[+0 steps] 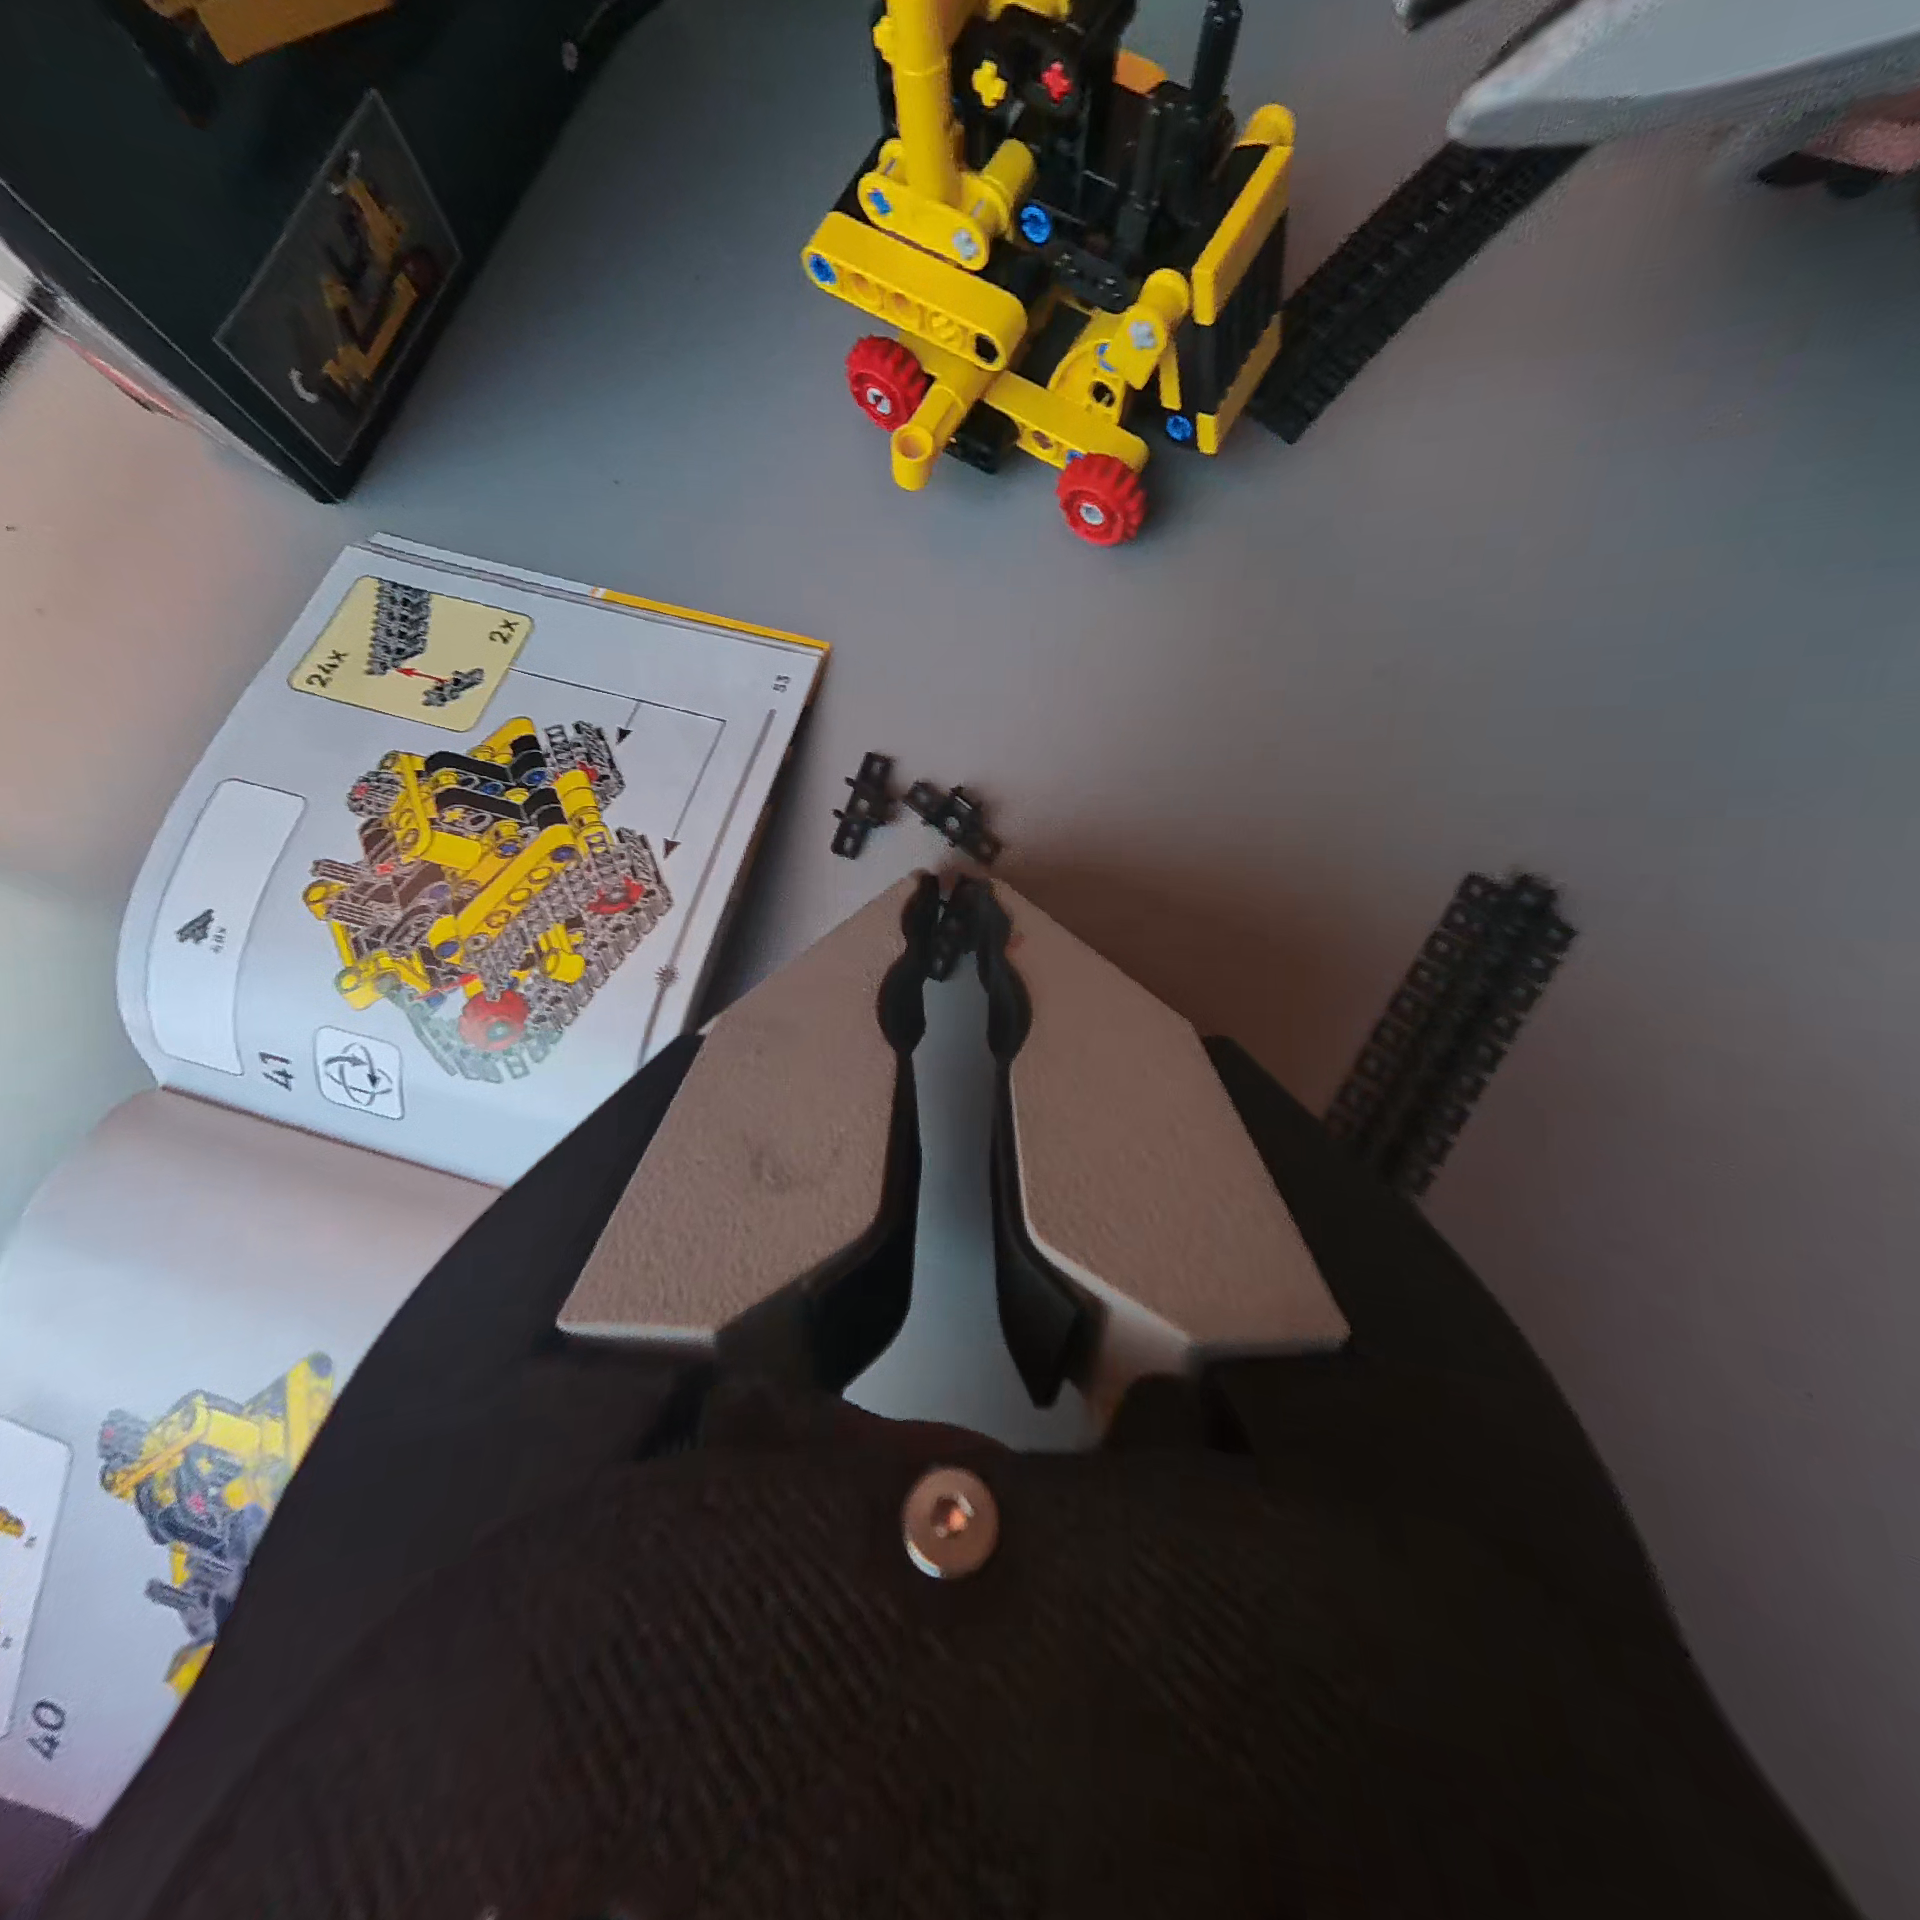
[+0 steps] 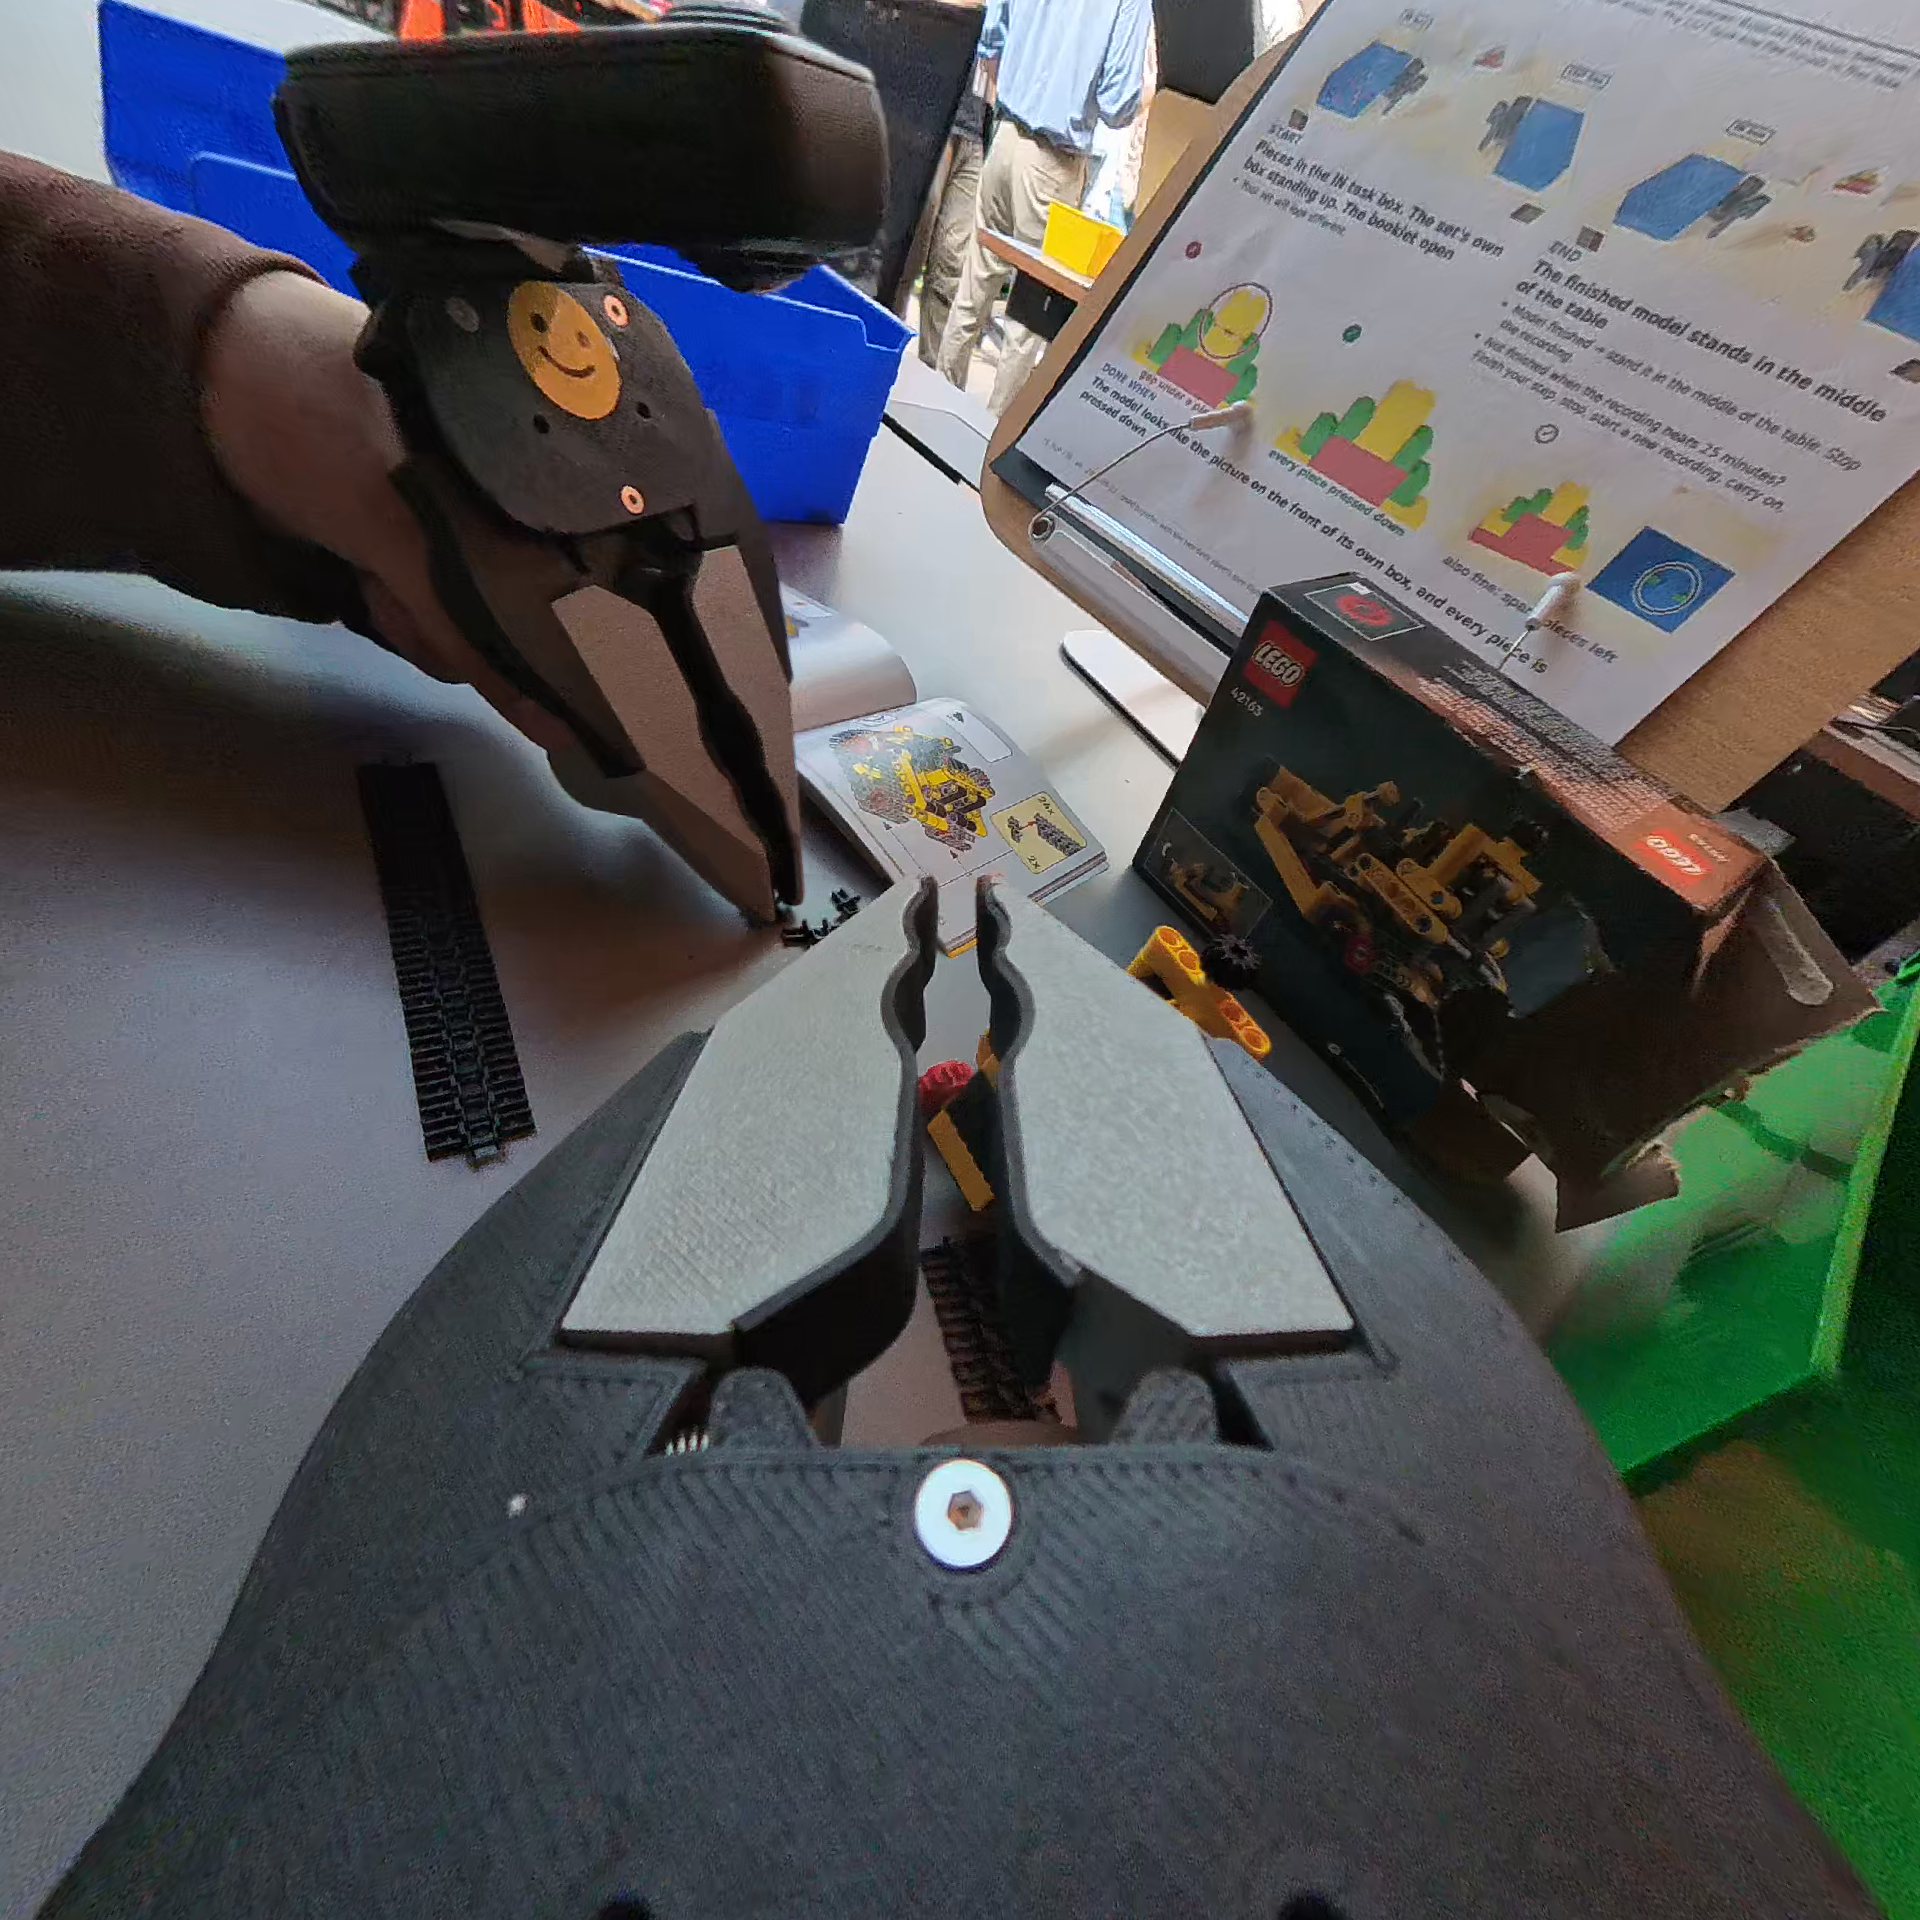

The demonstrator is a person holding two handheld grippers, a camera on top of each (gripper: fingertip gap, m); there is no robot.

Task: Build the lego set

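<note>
Left gripper (image 1: 951,904) pinches a black track link (image 1: 943,930) at frame centre; right gripper (image 2: 956,904) hovers slightly parted, empty. Next, probably: clip it onto the track strip (image 1: 1455,1029).

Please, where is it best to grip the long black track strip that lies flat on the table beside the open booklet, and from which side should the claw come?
Probably from above, across its narrow width near one end. The black track strip lies flat on the table, so only its two long edges offer opposing faces. It looks made of jointed links, so a mid-strip grip would likely let both ends sag.
</note>
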